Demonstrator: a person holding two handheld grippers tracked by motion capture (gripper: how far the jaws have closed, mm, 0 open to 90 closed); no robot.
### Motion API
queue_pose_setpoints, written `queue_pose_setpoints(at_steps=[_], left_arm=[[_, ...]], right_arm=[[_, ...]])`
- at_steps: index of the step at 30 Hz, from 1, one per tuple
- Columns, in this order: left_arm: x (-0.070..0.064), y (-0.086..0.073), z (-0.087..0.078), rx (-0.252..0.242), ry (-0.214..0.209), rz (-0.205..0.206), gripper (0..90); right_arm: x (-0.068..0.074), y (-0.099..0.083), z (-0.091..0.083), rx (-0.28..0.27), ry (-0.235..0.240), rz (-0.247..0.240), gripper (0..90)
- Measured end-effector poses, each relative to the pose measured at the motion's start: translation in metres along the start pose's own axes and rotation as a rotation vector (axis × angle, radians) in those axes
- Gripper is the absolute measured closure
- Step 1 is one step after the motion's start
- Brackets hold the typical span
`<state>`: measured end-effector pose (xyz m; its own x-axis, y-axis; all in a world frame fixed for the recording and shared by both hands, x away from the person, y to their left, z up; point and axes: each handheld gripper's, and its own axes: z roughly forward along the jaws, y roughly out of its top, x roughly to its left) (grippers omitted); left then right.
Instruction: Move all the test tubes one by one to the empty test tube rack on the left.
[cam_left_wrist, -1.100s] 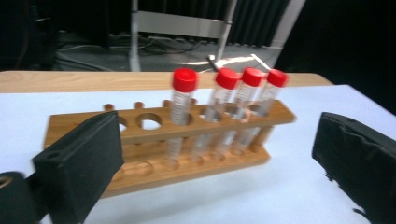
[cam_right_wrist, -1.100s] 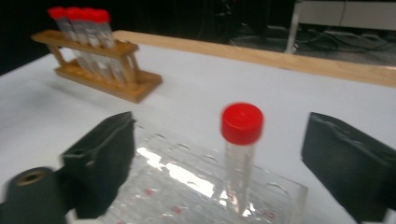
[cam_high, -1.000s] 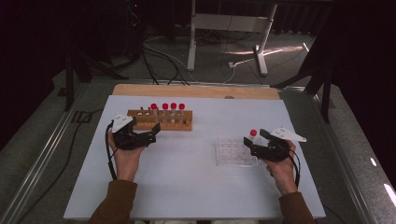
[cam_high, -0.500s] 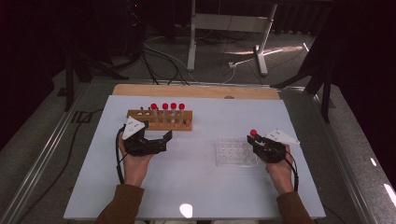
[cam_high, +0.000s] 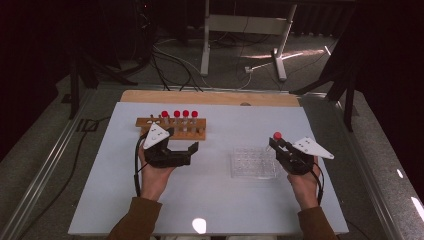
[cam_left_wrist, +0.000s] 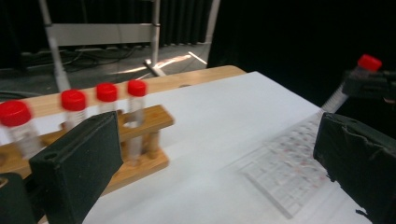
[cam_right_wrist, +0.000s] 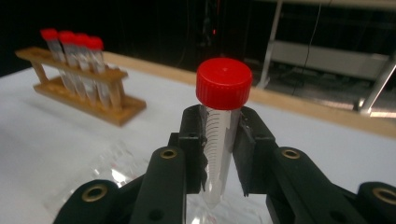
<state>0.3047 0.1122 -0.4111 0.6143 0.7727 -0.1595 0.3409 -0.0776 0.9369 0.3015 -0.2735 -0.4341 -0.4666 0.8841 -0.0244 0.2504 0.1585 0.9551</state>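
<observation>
Left gripper view was pretty smeared: the clear well plate (cam_left_wrist: 292, 175) was just a blur, couldn't make out its wells, and the leftmost red-capped tube (cam_left_wrist: 18, 126) in the wooden rack (cam_left_wrist: 140, 140) sat half behind the near jaw. In the right gripper view the held tube (cam_right_wrist: 220, 135) had its tip lost between the pads, and the rack (cam_right_wrist: 88, 88) was soft. From the high view, tube contents were too tiny to tell.

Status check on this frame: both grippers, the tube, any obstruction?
Right gripper shut on red-capped tube, above clear well plate. Left gripper open, empty, beside wooden rack holding four tubes. Nothing blocking.
</observation>
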Motion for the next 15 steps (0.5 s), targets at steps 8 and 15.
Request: queue_pose_setpoints(at_steps=[8,15], left_arm=[[-0.034,0.017,0.008,0.003,-0.099,0.071,5.3],[-0.07,0.024,0.022,-0.001,-0.181,0.158,17.5]], right_arm=[[0.029,0.017,-0.006,-0.024,0.192,-0.008,74.0],[0.058,0.019,-0.001,0.018,0.324,-0.057,74.0]])
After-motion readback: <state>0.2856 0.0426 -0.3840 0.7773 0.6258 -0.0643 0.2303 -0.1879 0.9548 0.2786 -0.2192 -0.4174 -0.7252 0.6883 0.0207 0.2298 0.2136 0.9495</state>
